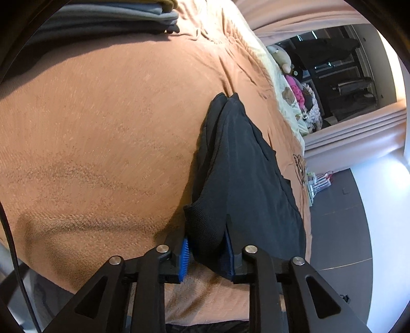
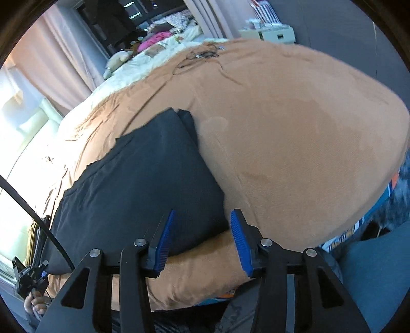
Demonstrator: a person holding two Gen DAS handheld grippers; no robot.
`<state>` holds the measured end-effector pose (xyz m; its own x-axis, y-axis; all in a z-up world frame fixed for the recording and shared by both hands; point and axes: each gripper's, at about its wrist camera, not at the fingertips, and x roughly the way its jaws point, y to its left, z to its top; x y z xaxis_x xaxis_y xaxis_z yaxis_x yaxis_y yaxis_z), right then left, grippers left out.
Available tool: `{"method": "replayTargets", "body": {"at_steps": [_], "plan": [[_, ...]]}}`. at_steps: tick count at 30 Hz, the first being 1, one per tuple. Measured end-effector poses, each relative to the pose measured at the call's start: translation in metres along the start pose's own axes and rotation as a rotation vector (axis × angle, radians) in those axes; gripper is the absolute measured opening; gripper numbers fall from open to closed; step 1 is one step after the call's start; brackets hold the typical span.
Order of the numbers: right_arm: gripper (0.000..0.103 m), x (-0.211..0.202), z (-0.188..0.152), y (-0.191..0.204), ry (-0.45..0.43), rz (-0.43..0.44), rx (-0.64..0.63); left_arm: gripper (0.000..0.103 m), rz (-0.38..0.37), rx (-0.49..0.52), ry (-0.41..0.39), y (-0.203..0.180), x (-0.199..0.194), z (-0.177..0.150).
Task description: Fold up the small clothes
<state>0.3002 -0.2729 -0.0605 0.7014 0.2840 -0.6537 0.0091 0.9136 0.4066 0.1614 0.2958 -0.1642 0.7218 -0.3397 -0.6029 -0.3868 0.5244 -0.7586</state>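
- The left claw (image 1: 207,252) is opened only a little, and a thick fold of the black cloth (image 1: 238,174) is seen between its blue pads (image 1: 185,258).
- The cloth looks pinched there, with the right pad mostly hidden under the fabric.
- The right claw (image 2: 203,238) is held much wider, and nothing is gripped in it.
- The near corner of the black cloth (image 2: 138,184) is seen in the gap of the right claw, but its pads (image 2: 241,243) are kept apart from the fabric.
- The black cloth is laid folded on the orange blanket (image 1: 102,133) that covers the bed.
- One edge of the cloth is lifted a bit by the left claw, and the rest is left flat.
- A stack of folded grey clothes (image 1: 107,15) is seen at the far end of the bed, well apart from the black cloth.
- In the right wrist view, a hand (image 2: 34,304) on the other tool's handle is seen low at the left edge.
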Motion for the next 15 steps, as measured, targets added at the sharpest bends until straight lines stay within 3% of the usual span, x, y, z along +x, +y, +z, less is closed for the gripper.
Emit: {"method": "replayTargets", "body": {"at_steps": [3, 7, 15], "plan": [[0.043, -0.006, 0.0, 0.024, -0.029, 0.0, -0.047, 0.027, -0.015, 0.008, 0.001, -0.001, -0.001, 0.001], [0.043, 0.003, -0.009, 0.058, -0.021, 0.0, -0.109, 0.038, -0.041, 0.009, 0.002, 0.001, 0.003, 0.0], [0.043, 0.027, -0.026, 0.119, -0.007, 0.051, -0.27, 0.038, -0.052, -0.023, 0.003, 0.006, 0.01, 0.001]]}}
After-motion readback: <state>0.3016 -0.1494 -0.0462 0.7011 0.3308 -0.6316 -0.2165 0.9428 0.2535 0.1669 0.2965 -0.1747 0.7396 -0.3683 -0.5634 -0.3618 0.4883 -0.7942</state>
